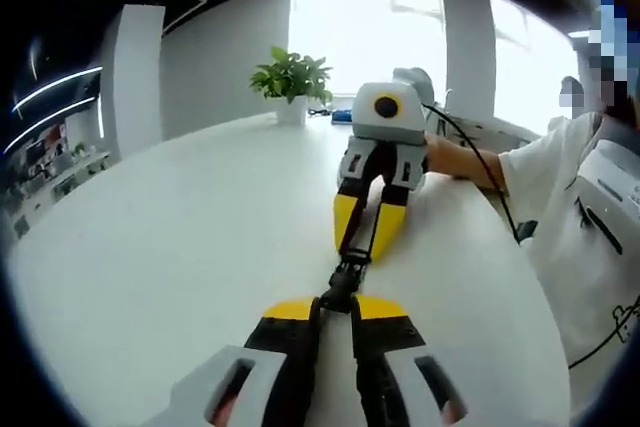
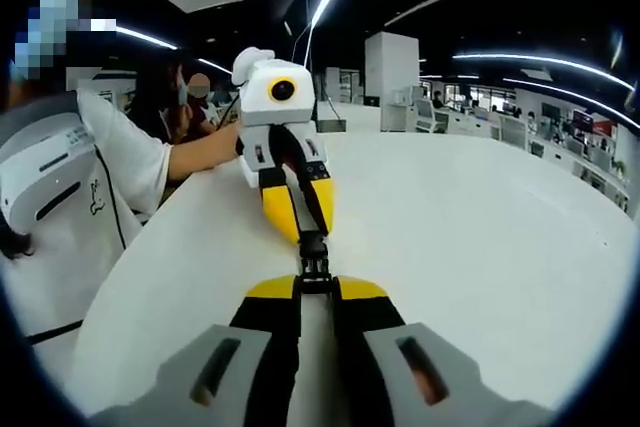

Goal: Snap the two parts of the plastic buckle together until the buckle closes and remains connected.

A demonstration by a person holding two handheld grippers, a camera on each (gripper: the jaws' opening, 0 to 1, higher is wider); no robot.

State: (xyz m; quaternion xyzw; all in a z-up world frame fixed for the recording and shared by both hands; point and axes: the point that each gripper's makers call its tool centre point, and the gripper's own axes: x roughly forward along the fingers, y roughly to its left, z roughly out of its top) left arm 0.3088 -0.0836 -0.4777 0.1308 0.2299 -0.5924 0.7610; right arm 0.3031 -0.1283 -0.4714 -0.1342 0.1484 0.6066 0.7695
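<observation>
Left gripper (image 1: 335,304): jaws nearly together, clamped on the near strap of the buckle.
Buckle (image 1: 347,274): held above the white table (image 1: 180,247), stretched between both grippers; whether it is latched cannot be told.
Right gripper (image 1: 368,230): jaws drawn close, clamped on the far strap.

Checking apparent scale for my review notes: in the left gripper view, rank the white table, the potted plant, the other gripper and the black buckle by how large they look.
1. White table, by far.
2. Right gripper.
3. Potted plant, though it stands farther back, so its true size is unsure.
4. Black buckle, held between both grippers' jaws.
</observation>
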